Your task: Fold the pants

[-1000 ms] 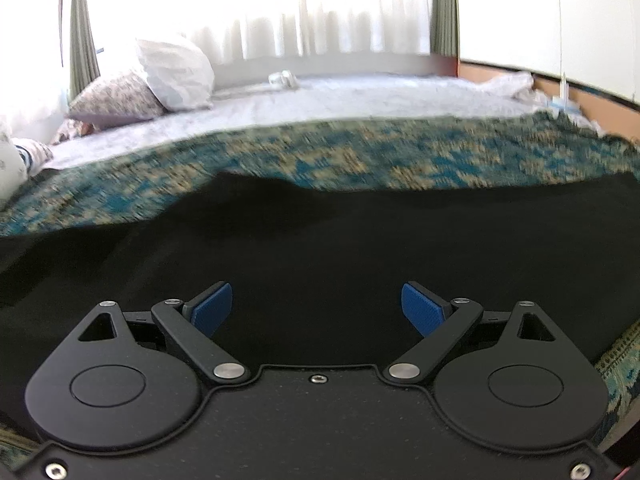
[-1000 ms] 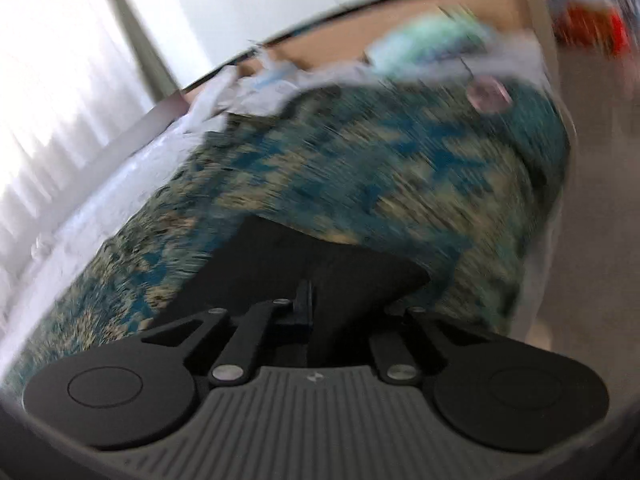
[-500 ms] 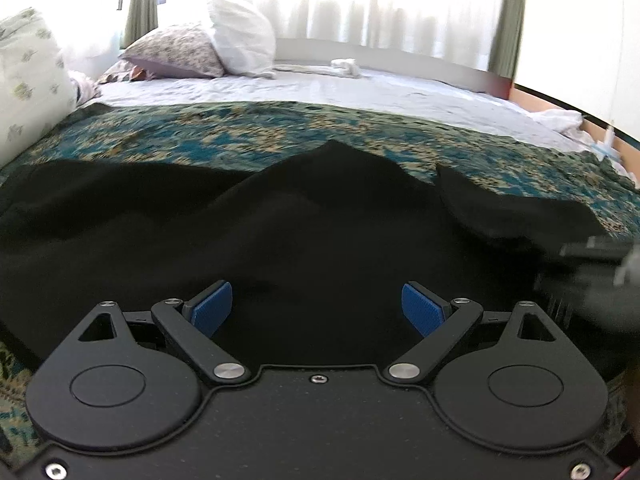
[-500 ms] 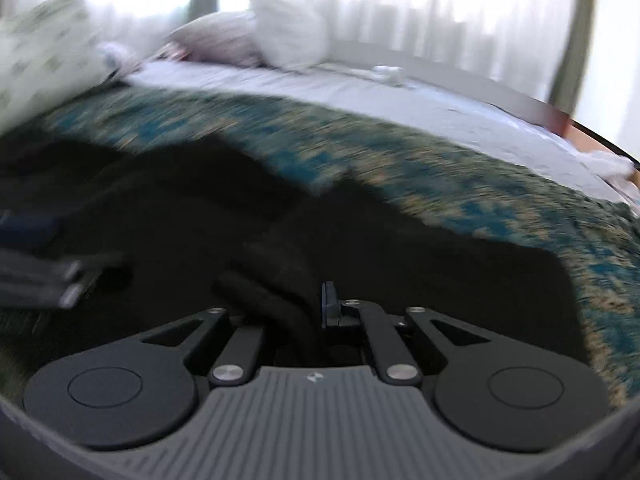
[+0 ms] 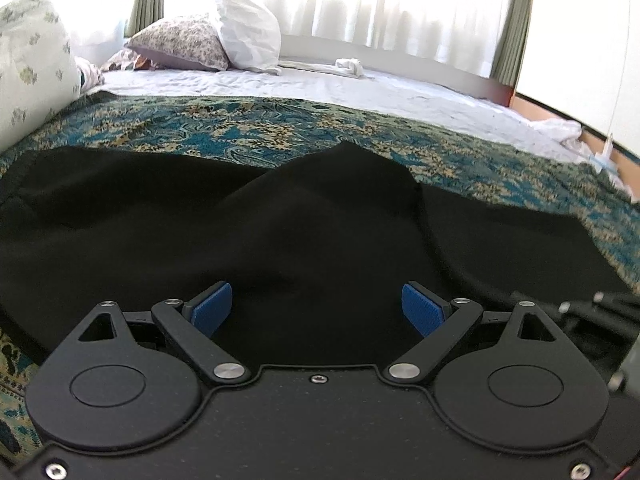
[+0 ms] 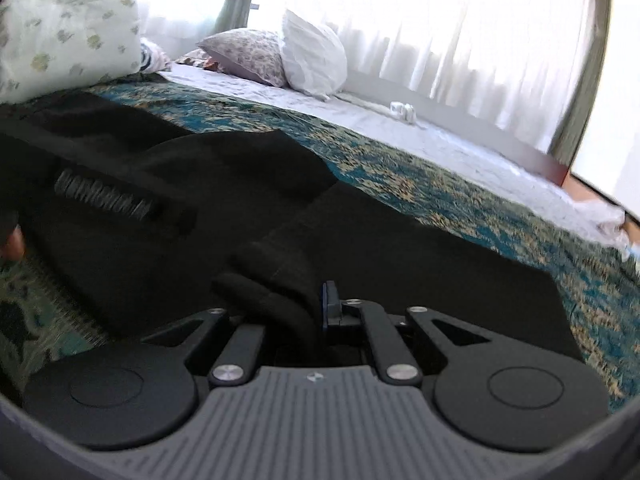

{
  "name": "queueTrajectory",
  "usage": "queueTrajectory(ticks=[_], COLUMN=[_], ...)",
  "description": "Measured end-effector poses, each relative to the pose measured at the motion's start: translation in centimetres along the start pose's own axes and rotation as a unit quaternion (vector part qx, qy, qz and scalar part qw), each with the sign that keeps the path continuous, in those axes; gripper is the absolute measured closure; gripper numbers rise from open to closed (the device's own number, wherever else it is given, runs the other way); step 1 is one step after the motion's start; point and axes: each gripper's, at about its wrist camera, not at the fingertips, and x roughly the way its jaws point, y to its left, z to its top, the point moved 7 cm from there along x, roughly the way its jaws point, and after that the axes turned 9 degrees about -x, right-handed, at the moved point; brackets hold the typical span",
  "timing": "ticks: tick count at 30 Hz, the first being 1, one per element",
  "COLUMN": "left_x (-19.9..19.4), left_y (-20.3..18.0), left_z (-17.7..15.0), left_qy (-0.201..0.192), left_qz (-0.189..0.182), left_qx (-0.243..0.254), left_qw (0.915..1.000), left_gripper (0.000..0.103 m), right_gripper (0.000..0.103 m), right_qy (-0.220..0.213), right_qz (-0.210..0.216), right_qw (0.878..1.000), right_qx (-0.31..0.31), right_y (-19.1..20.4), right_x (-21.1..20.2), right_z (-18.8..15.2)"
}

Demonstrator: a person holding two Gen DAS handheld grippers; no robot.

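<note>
Black pants (image 5: 320, 220) lie spread across the patterned teal bedspread (image 5: 280, 128), with one part folded over into a raised peak. My left gripper (image 5: 318, 304) hovers low over the dark cloth, open, with nothing between its blue pads (image 5: 212, 308). In the right wrist view a thick fold of the pants (image 6: 400, 260) sits between the jaws of my right gripper (image 6: 304, 304). Those jaws are opening, and the cloth still lies against the blue pad (image 6: 330, 304). The other pad is hidden under the fold. The right gripper (image 5: 600, 308) shows blurred at the left view's edge.
White and floral pillows (image 5: 248, 28) stand at the head of the bed on a pale sheet (image 5: 360, 88). A leaf-print bundle (image 6: 68, 28) rests at the far left. The left gripper (image 6: 100, 196) and a hand (image 6: 12, 240) show at the left. Curtained windows lie behind.
My right gripper swung round and carried its pant fold across toward the left gripper, laying cloth over cloth. The left gripper shifted sideways and rolled a little, staying open.
</note>
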Motion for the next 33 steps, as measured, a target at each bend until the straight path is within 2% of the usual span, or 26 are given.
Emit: queueTrajectory(ticks=[1, 3, 4, 6, 7, 8, 12, 18, 25, 29, 33], left_x=[-0.1, -0.2, -0.3, -0.6, -0.8, -1.0, -1.7, -2.3, -1.6, -1.5, -1.2], left_y=[0.1, 0.2, 0.3, 0.2, 0.1, 0.0, -1.5, -4.6, -6.8, -7.7, -8.1], left_z=[0.2, 0.5, 0.7, 0.8, 0.9, 0.9, 0.6, -0.7, -2.7, -2.9, -2.6], left_qy=[0.002, 0.004, 0.005, 0.006, 0.007, 0.009, 0.023, 0.056, 0.089, 0.094, 0.097], left_qz=[-0.004, -0.01, -0.014, -0.018, -0.023, -0.03, -0.068, -0.122, -0.134, -0.146, -0.157], left_qx=[-0.008, -0.022, -0.029, -0.039, -0.044, -0.048, -0.047, -0.037, -0.042, -0.048, -0.062], left_qw=[1.0, 0.9997, 0.9995, 0.9991, 0.9987, 0.9984, 0.9963, 0.9902, 0.986, 0.9837, 0.9809], left_gripper=[0.011, 0.011, 0.011, 0.011, 0.011, 0.011, 0.012, 0.013, 0.015, 0.015, 0.022], right_gripper=[0.081, 0.075, 0.06, 0.05, 0.041, 0.035, 0.03, 0.025, 0.021, 0.02, 0.019], right_qy=[-0.005, -0.015, -0.019, -0.026, -0.03, -0.036, -0.051, -0.053, -0.025, -0.014, 0.007], right_qz=[0.002, 0.01, 0.008, 0.012, 0.017, 0.028, 0.062, 0.041, -0.039, -0.105, -0.166], right_qw=[1.0, 1.0, 1.0, 0.999, 0.999, 0.999, 0.997, 0.998, 0.997, 0.987, 0.972], right_qx=[-0.008, -0.017, -0.02, -0.021, -0.018, -0.012, 0.006, 0.004, 0.066, 0.121, 0.166], right_y=[0.5, 1.1, 1.3, 1.5, 1.5, 1.5, 1.2, -0.5, -5.9, -10.2, -13.7], right_x=[-0.1, -0.5, -0.7, -1.3, -1.5, -2.0, -4.0, -6.7, -8.5, -8.8, -9.0], right_z=[0.1, 0.2, 0.2, 0.3, 0.3, 0.3, -0.3, -2.1, -5.4, -7.1, -9.2])
